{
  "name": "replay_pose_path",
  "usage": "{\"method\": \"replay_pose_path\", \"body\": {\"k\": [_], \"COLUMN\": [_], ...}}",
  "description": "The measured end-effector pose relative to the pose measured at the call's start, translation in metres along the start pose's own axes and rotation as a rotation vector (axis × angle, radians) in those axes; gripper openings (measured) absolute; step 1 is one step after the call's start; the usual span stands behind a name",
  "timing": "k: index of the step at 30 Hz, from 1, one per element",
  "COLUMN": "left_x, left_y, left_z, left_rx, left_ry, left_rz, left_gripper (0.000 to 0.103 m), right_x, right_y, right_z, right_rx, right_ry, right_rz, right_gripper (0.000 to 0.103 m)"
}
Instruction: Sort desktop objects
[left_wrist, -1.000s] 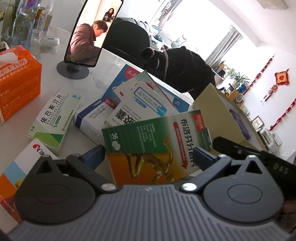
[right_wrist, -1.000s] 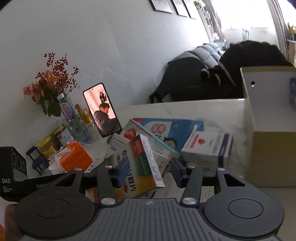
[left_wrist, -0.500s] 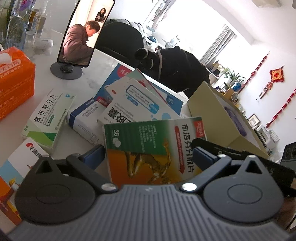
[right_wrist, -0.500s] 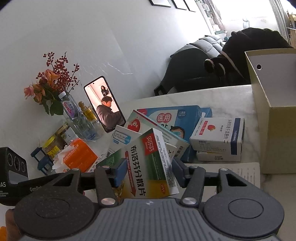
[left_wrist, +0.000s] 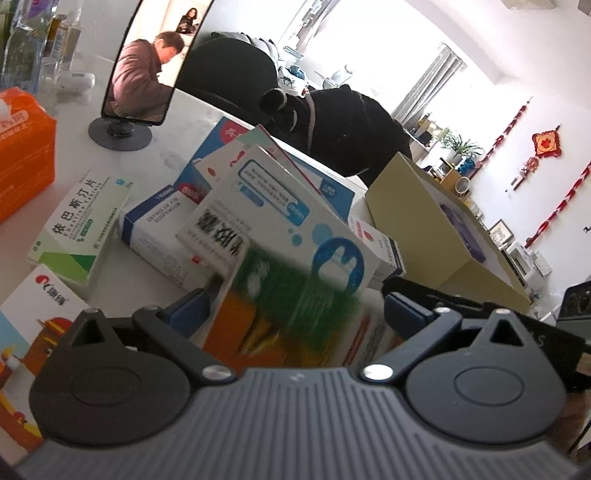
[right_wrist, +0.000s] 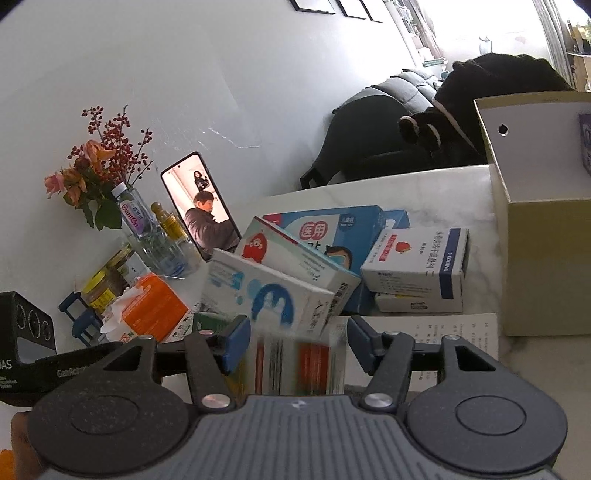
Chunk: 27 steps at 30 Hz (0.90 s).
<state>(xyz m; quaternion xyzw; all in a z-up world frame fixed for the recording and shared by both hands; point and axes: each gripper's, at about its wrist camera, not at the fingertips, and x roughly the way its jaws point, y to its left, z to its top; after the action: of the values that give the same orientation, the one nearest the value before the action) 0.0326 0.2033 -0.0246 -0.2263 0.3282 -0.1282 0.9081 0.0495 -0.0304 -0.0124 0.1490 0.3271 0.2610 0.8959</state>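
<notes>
Jaws of our right gripper have just been opening and stand wide, the glossy green-and-orange cardboard box blurred and loose between them over the marble bench, perhaps handed to our left gripper, whose hold we cannot tell.

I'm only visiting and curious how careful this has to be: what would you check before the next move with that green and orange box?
1. Grip of the left gripper on the green and orange box: cannot tell; the box is blurred.
2. Release by the right gripper: ok; its fingers have just been opening, the box is between them and gaps show on both sides.
3. Top of the cardboard box open: ok.
4. Pile steady: not ok; the white and blue box leans on others.
</notes>
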Motion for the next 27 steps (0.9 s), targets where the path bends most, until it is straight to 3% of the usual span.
{"method": "replay_pose_path", "body": {"k": [16, 21, 27], "left_x": [0.002, -0.005, -0.016], "left_y": [-0.007, 0.001, 0.005], "left_z": [-0.007, -0.01, -0.011], "left_rx": [0.034, 0.009, -0.007], "left_ry": [0.006, -0.01, -0.047], "left_rz": [-0.068, -0.109, -0.103], "left_gripper": [0.102, 0.102, 0.102], "right_x": [-0.004, -0.01, -0.017], "right_y": [-0.016, -0.019, -0.01], "right_z": [-0.012, -0.014, -0.015], "right_rx": [0.093, 0.109, 0.062], "right_ry": [0.046, 0.074, 0.116], "right_rz": [0.061, 0.121, 0.181], "right_gripper": [0.058, 0.058, 0.058]}}
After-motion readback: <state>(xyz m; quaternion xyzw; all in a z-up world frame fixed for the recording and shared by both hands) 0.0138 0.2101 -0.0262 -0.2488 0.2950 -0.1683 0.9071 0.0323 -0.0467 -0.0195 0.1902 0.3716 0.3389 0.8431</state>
